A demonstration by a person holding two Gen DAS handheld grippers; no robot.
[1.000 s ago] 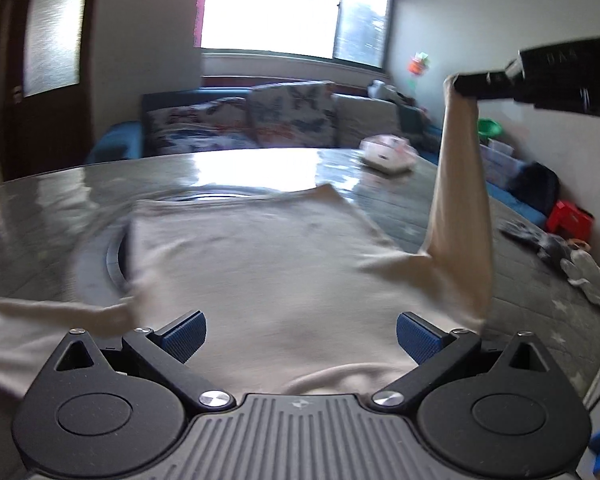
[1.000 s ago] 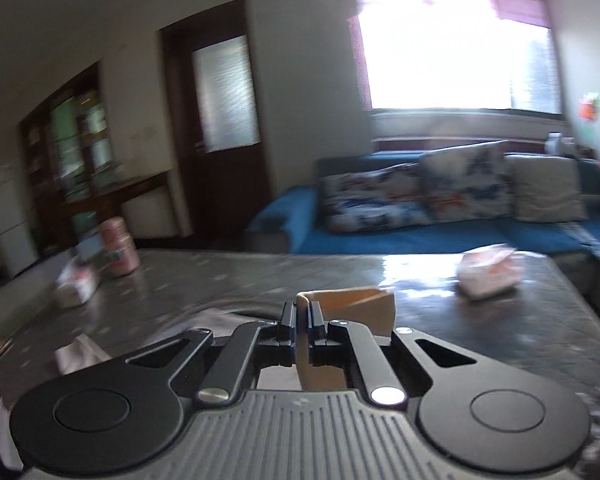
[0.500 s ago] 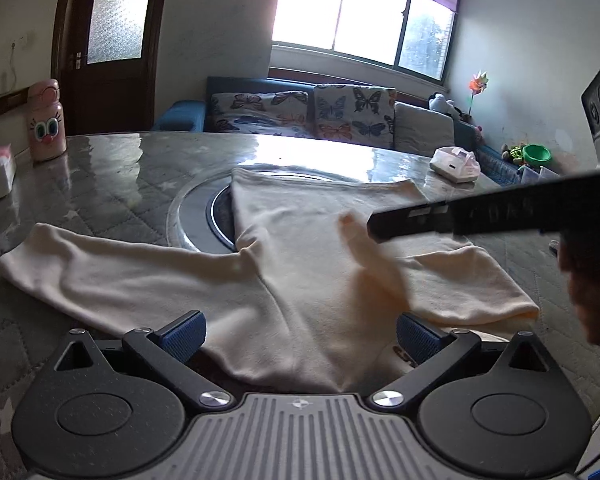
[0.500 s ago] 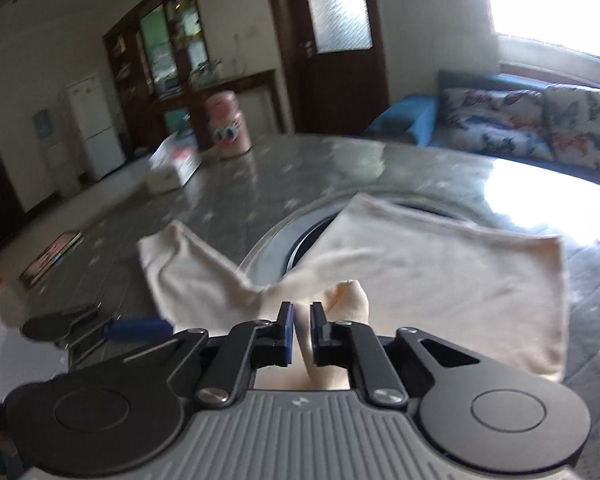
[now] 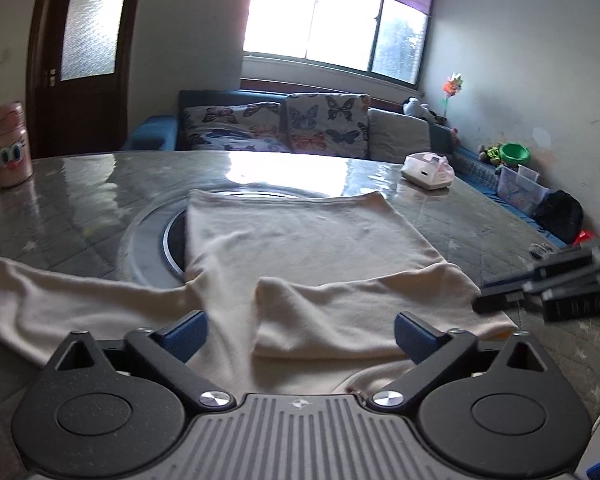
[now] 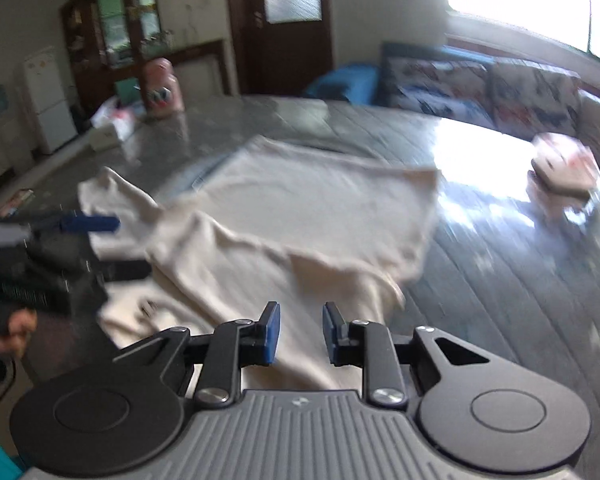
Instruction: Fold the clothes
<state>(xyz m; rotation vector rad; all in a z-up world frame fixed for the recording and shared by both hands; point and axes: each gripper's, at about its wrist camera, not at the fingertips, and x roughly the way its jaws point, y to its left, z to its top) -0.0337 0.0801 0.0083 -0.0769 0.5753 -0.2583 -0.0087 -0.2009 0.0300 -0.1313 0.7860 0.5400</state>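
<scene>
Daylight from a wide window falls across a grey glass-topped table (image 5: 80, 200) with a round inset ring, where a cream long-sleeved knit top (image 5: 300, 248) lies flat. Low over the near edge, the left gripper (image 5: 300, 330) points along the garment with its blue-padded fingers (image 5: 182, 334) spread wide apart and nothing between them; the collar end of the top lies just beneath. Beyond those pads, the top's right sleeve (image 5: 364, 308) lies folded across the chest, its cuff end near the middle, while the left sleeve (image 5: 60, 304) stretches out flat toward the table's left side. At the right rim of that view, the right gripper (image 5: 540, 292) hovers beside the folded shoulder, level with the cloth. Its own camera, motion-blurred, shows the right gripper (image 6: 298, 334) tilted down over the top (image 6: 320, 200), its fingers (image 6: 270, 334) parted by a narrow gap and gripping nothing. A hand (image 6: 14, 332) grips the left gripper (image 6: 88, 224) at the left of that view. Bare tabletop surrounds the top on the far and right sides. Farther off stand a pink cartoon-faced bottle (image 5: 10, 144) at the left and a white tissue pack (image 5: 428, 168) at the far right, both well apart from the cloth.
</scene>
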